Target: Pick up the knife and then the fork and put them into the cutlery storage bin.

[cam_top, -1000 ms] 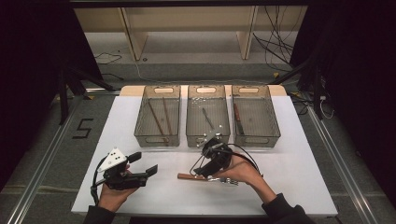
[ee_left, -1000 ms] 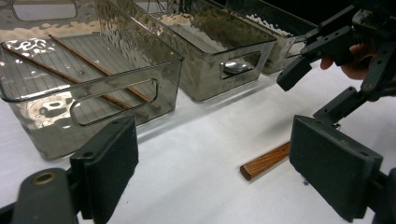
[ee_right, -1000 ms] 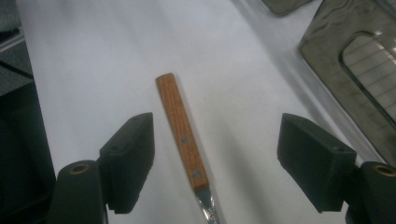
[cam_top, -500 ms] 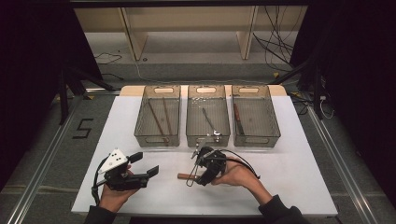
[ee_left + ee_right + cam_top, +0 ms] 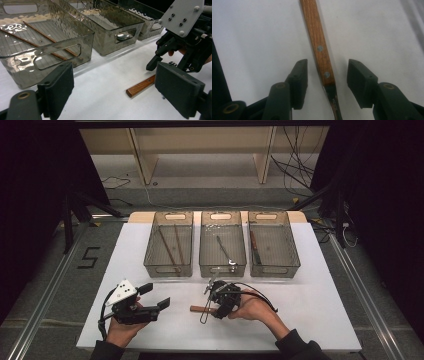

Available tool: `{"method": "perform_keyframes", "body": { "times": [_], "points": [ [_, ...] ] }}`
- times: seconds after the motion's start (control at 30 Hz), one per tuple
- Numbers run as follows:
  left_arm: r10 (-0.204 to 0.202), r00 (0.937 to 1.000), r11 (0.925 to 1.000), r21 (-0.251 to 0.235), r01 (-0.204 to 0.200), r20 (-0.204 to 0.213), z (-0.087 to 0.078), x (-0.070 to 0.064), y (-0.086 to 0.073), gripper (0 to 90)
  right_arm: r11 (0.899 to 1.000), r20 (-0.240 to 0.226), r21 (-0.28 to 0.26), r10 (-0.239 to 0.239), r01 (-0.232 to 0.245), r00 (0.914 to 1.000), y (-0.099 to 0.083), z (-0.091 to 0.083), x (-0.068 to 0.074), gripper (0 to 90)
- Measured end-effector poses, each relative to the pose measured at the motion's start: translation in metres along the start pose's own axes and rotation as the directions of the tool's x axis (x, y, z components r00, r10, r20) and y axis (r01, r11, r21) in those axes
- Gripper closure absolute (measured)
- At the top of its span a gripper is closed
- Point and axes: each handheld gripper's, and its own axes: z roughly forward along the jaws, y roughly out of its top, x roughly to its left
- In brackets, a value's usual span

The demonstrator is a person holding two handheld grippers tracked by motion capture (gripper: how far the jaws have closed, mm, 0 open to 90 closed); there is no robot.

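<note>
You are holding your right gripper (image 5: 216,301) low over the white surface (image 5: 310,300), its jaws standing apart on either side of the wooden handle of a knife (image 5: 319,47), which is lying flat on the surface just in front of the middle bin (image 5: 222,245). Your left gripper (image 5: 150,301) is sitting to the left of the knife, well apart from it, with its jaws spread wide and gripping nothing. Two thin sticks (image 5: 47,43) are lying in the bin (image 5: 169,245) left of the middle bin.
</note>
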Motion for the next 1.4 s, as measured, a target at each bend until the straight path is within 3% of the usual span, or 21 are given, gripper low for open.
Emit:
{"method": "perform_keyframes", "body": {
  "times": [0.23, 0.57, 1.13, 1.4],
  "points": [
    [0.000, 1.0000, 1.0000, -0.001, 0.000, 0.001, 0.000, 0.000, 0.000, 15.6, 1.000, -0.002, 0.027, -0.014, 0.014, 0.9999, 0.001, 0.004, 0.002, 61.8],
    [0.001, 1.0000, 1.0000, -0.001, -0.001, 0.000, 0.000, -0.001, 0.000, 15.6, 0.998, 0.036, 0.051, -0.049, 0.047, 0.9982, 0.002, 0.005, 0.006, 71.0],
    [0.006, 1.0000, 1.0000, 0.004, -0.006, 0.000, 0.000, 0.000, 0.000, 15.6, 0.989, 0.039, 0.110, -0.100, 0.095, 0.9942, 0.010, 0.006, 0.012, 77.3],
    [0.002, 1.0000, 1.0000, 0.003, -0.002, 0.000, 0.000, 0.000, 0.000, 15.6, 0.989, 0.032, 0.110, -0.104, 0.100, 0.9941, 0.010, 0.005, 0.011, 77.6]
  ]
}}
